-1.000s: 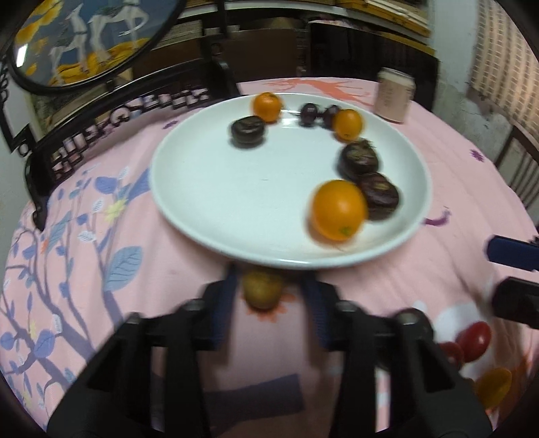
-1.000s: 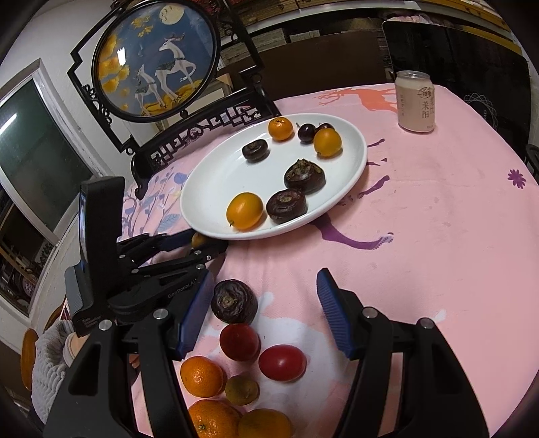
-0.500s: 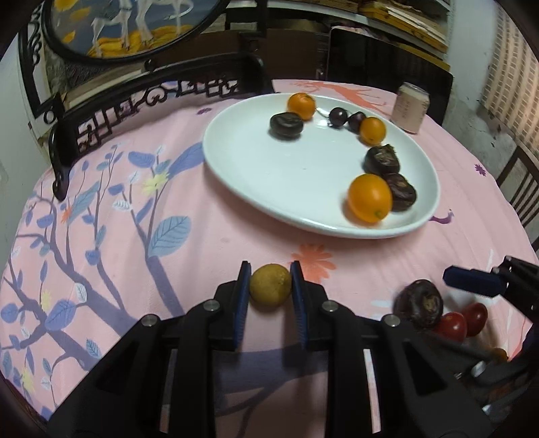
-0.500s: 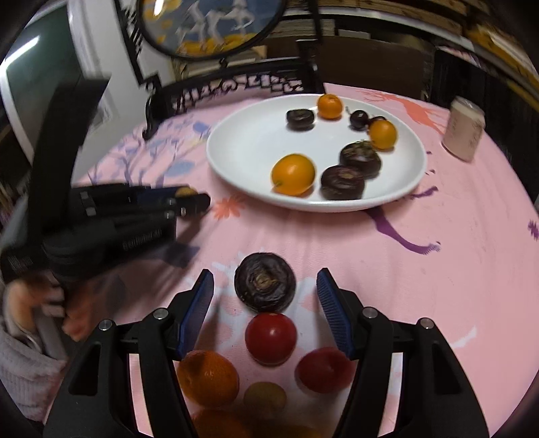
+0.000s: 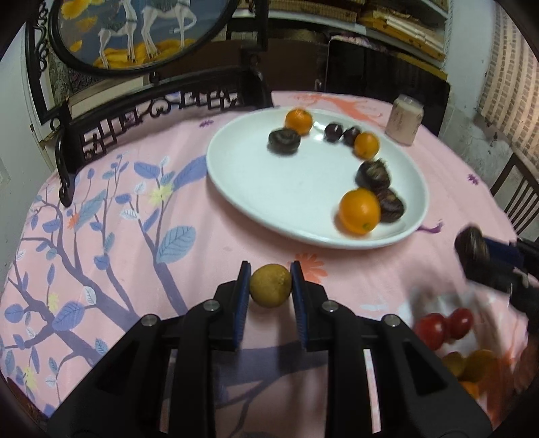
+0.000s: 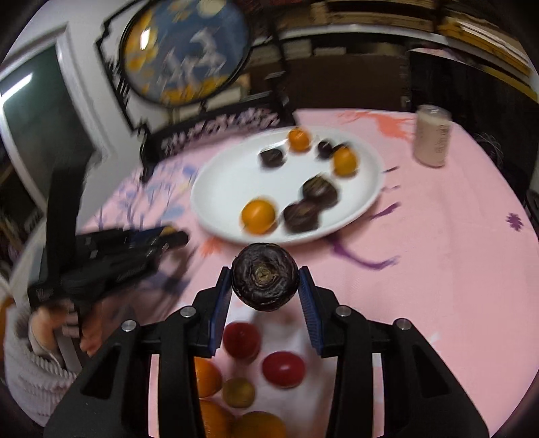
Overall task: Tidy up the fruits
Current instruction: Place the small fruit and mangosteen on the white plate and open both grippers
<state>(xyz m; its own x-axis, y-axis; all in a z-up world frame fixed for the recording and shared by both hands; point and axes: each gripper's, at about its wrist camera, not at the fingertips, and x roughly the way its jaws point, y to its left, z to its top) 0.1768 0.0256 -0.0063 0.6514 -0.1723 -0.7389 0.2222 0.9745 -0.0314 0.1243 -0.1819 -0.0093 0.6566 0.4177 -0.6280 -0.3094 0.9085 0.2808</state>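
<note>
The left claw [image 5: 270, 284] is clenched on a small yellow-brown fruit [image 5: 270, 285], both blue pads pressed against its sides, held just short of the near rim of the white plate [image 5: 269, 188]. The right claw [image 6: 265, 286] grips one dark wrinkled fruit [image 6: 264, 281] between its pads, lifted above the pink cloth of the desk [image 6: 438, 252] and near the plate's front edge; from the left wrist view the same fruit shows at the far right, blurred. On the plate lie seven fruits: three oranges, the largest orange [image 5: 359, 211] at the near right, and four dark pieces, with two of the dark ones touching each other beside that big orange. A further small dark berry sits next to another at the back of the plate, so the dark count there may be five; blur makes it hard to tell. Under the right claw, on the cloth, lie two red tomatoes [image 6: 283, 368], one small yellow-brown fruit [image 6: 238, 392], and at least three oranges partly cut off by the claw's frame. A pale drink can [image 6: 433, 139] stands upright beyond the plate to the right, well apart from the fruit pile. A round painted screen [image 5: 134, 30] in a black carved stand rises behind the desk.
</note>
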